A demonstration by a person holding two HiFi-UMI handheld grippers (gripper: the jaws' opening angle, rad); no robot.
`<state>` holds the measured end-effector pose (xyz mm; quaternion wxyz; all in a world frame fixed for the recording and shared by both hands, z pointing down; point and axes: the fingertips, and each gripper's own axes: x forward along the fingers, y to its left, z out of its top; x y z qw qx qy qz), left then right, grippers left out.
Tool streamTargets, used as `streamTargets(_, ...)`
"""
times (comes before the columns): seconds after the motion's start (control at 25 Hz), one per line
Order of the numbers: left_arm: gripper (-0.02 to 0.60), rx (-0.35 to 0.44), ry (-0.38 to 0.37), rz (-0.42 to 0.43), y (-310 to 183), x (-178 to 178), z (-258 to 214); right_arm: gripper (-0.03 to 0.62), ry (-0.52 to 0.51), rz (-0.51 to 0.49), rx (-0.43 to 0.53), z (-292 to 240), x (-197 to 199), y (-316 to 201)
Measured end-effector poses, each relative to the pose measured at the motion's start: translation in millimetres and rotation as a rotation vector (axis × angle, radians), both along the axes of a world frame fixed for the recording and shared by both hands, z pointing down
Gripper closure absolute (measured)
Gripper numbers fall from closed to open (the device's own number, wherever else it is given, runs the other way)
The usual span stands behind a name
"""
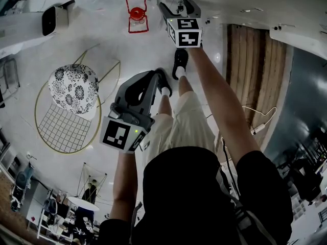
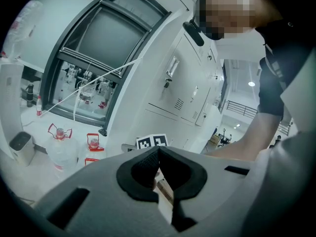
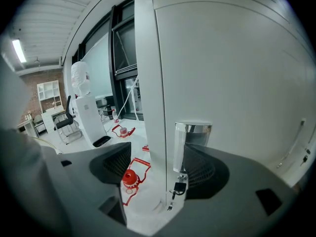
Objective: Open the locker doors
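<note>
In the right gripper view a white locker door (image 3: 237,83) fills the right side. Its chrome handle (image 3: 192,144) sits near the door's left edge, and a small key (image 3: 178,187) hangs below it. My right gripper (image 3: 159,167) is open, one jaw on each side of the door's edge and handle, not touching them that I can see. In the head view this right gripper (image 1: 176,5) is held out at arm's length. My left gripper (image 1: 162,80) hangs back near the person's body, shut and empty (image 2: 158,152). The left gripper view shows more white lockers (image 2: 182,83) with handles and vents.
Water jugs with red caps (image 1: 137,14) (image 3: 129,177) (image 2: 94,144) stand on the floor by the lockers. A wire chair with a patterned cushion (image 1: 74,88) and a white appliance (image 1: 53,19) are at the left. Wooden flooring (image 1: 255,70) lies to the right.
</note>
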<state>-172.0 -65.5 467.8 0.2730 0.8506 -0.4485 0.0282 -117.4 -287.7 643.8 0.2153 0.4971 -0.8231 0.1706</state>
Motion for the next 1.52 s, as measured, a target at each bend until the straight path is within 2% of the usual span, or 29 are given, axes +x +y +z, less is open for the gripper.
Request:
streamTargets(0.56, 0.565, -0.013, 0.015, 0.017, 13, 4, -2, 0.276, 0.017, 0.003, 0.001, -1, 4, 23)
streamTargets(0.96, 0.565, -0.006, 0.024, 0.028, 22, 8, -6, 0.287, 0.027, 0.046, -0.008, -1, 14, 47)
streamTargets(1.52, 0.565, -0.007, 0.029, 0.036, 32, 15, -13, 0.407, 0.066, 0.111, -0.025, -2, 38, 62)
